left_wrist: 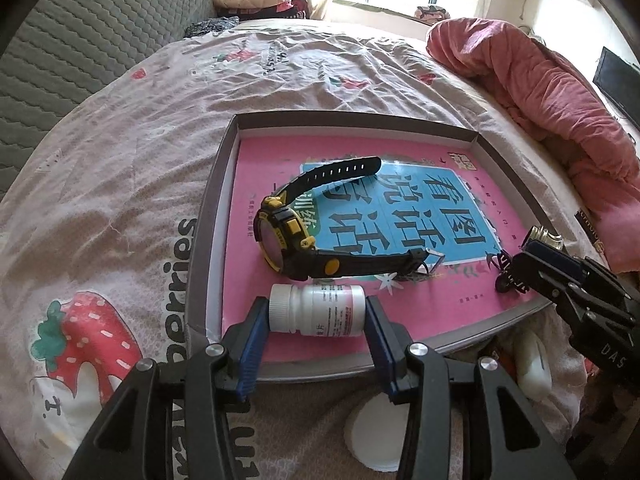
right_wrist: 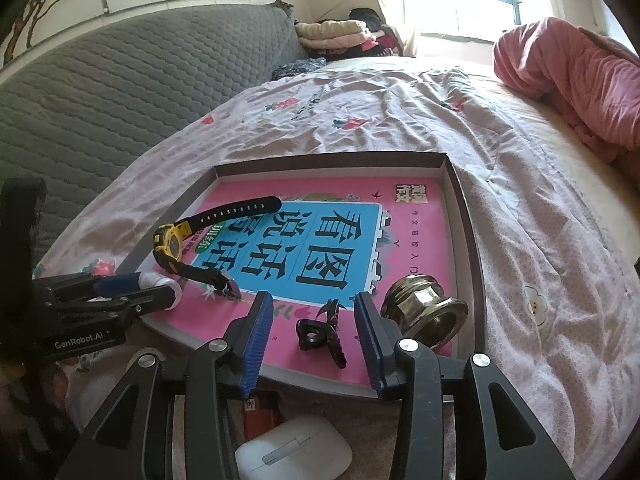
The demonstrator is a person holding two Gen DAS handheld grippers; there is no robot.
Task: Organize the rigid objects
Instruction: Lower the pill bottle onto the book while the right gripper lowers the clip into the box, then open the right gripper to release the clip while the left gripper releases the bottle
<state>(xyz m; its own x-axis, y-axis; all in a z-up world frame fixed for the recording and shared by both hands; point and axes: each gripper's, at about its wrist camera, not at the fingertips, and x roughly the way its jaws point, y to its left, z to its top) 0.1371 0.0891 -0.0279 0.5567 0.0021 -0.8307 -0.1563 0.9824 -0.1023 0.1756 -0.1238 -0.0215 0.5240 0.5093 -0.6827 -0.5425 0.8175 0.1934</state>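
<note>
White pill bottle lies sideways in tray, long way across, squeezed between left claw pads, watch at 12 o'clock. Right claw open around black clip, maybe not touching.

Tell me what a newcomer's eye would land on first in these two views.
First the bright pink book with its blue title panel, lying in a shallow grey tray on the bed. On it lies a black and yellow watch, and at the near edge a white pill bottle sits between the left gripper's jaws. Toward the tray's right side, a black hair clip lies between the right gripper's open jaws, beside a shiny brass fitting.
</note>
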